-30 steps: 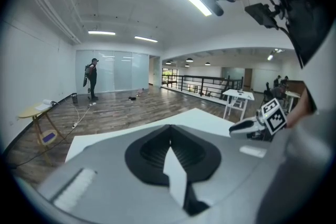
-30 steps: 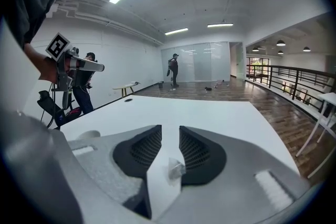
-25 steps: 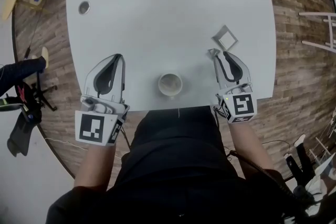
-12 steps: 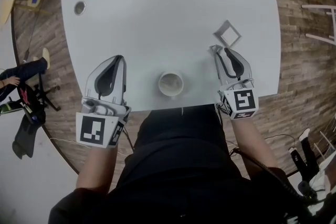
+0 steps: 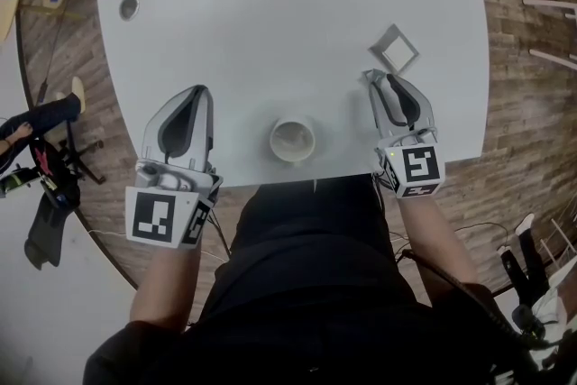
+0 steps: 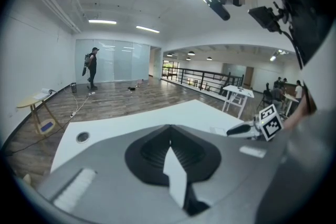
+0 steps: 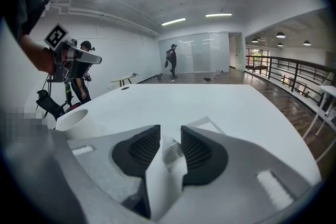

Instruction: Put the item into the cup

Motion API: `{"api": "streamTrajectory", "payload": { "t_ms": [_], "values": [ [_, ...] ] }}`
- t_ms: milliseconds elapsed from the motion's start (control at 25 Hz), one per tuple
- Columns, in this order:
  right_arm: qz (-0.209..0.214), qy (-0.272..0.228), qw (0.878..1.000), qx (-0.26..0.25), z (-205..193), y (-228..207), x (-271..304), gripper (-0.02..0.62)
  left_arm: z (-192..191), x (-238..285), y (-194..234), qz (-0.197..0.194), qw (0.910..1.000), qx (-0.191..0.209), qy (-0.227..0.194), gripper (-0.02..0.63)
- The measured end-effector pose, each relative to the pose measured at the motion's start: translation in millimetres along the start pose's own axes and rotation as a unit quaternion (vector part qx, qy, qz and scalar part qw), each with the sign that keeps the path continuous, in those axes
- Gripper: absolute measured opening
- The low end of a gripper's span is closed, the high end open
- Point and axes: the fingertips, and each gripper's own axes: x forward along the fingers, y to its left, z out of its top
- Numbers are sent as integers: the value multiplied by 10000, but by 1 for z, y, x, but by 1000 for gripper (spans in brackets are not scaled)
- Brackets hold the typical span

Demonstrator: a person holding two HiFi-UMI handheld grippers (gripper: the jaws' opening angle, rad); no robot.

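Pale flat square item (image 5: 394, 50) on table (image 5: 270, 13), just ahead of right gripper (image 5: 371, 82) tips. Jaws spread, just been opening; item's near corner shows in gap, unpinched. Looks light, thin, flimsy: pinch near edge gently. Cup (image 5: 293, 140) off to gripper's left. Left gripper (image 5: 200, 93) pressed together, empty.

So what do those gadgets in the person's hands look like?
The left gripper and right gripper are pale grey shells with black-padded jaws, each carrying a white cube with black square markers. The person wears a dark top.
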Motion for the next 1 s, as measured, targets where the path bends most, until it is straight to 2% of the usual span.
{"api": "streamTrajectory", "payload": {
  "t_ms": [1000],
  "values": [
    [-16, 401, 9991, -110, -20, 1, 12, 135, -12, -6, 0, 160, 9996, -136, 205, -2]
  ]
}}
